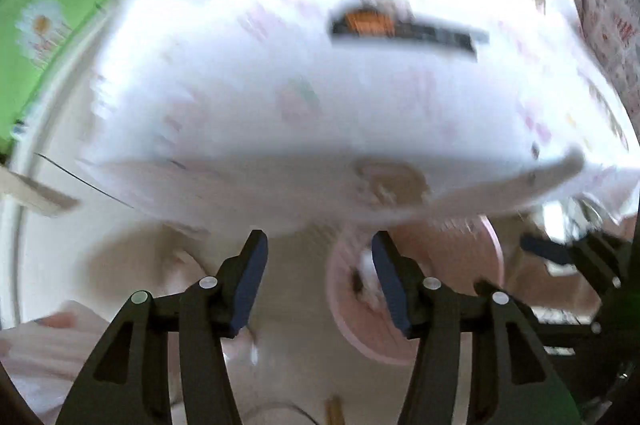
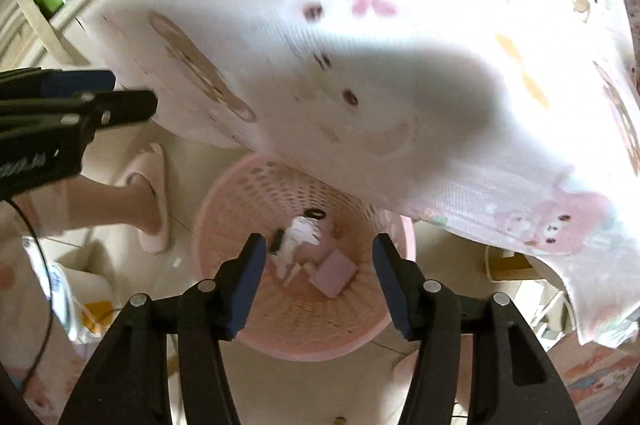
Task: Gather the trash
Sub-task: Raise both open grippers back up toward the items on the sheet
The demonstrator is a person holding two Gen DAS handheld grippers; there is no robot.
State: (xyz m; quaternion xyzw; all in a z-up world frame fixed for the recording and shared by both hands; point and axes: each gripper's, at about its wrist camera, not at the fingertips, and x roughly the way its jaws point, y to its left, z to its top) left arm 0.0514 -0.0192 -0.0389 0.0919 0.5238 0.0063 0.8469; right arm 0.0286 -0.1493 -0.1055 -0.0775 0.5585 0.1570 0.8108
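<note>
A pink perforated waste basket (image 2: 256, 209) stands on the floor below the table edge. It holds crumpled white paper (image 2: 300, 231), a pink card (image 2: 334, 273) and a small black ring (image 2: 315, 213). My right gripper (image 2: 318, 261) is open and empty right above the basket. My left gripper (image 1: 319, 261) is open and empty, below the table edge, left of the basket (image 1: 486, 265). It also shows at the left of the right wrist view (image 2: 112, 93). A black and orange flat object (image 1: 404, 31) lies on the table.
A table with a white cartoon-print cloth (image 2: 400, 45) overhangs the basket. A person's foot in a pink slipper (image 2: 154, 213) stands left of the basket. A green box with a daisy print (image 1: 44, 25) is at the far left. A cable (image 2: 44, 265) hangs at the left.
</note>
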